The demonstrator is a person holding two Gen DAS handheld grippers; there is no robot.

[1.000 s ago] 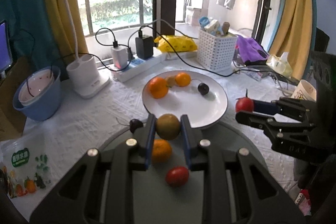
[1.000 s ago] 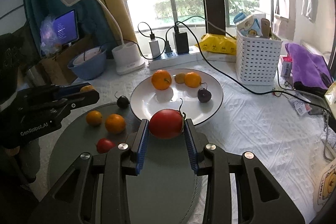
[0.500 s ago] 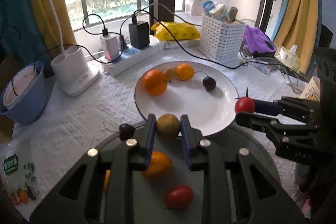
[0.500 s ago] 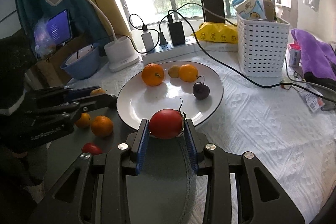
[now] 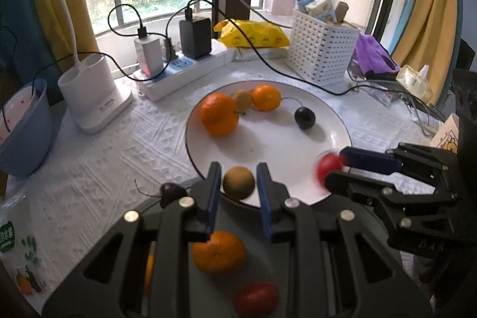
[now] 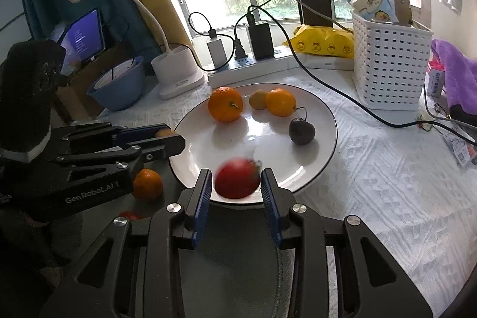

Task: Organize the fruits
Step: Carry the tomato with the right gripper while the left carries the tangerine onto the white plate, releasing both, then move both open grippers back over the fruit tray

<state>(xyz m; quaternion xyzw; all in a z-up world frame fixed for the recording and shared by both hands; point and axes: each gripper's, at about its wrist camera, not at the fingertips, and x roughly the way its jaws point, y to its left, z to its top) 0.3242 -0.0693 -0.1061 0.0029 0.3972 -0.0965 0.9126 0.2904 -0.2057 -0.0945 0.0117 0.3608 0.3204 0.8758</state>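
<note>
Nearest to me, my left gripper (image 5: 238, 184) is clamped on a small round brownish-green fruit (image 5: 238, 182), its blue pads pressing both sides, held over the near rim of the round white plate with a thin dark edge (image 5: 342, 128). My right gripper (image 6: 237, 184) is closed the same way on a round red tomato (image 6: 237, 181), blurred, also over the plate's near edge. Under my left tongs, on the dark grey round mat (image 6: 238, 252), lie a loose orange tangerine (image 5: 218, 251) and a second red tomato (image 5: 256, 298); a dark cherry with a stem (image 5: 171, 192) sits at the mat's far-left edge.

On the plate further out rest a large orange (image 6: 225, 104), a small yellowish fruit (image 6: 258, 99) touching a smaller orange (image 6: 280, 102), and a dark cherry (image 6: 301, 130) to their right.

Beyond the plate, on the white textured tablecloth (image 6: 387, 169), stand a white power strip with chargers plugged in (image 5: 182, 70), a white desk lamp base (image 5: 92, 97), a blue bowl (image 6: 117, 90) and a white perforated plastic basket (image 6: 390, 66), with a yellow packet (image 5: 253, 35) beside it.
</note>
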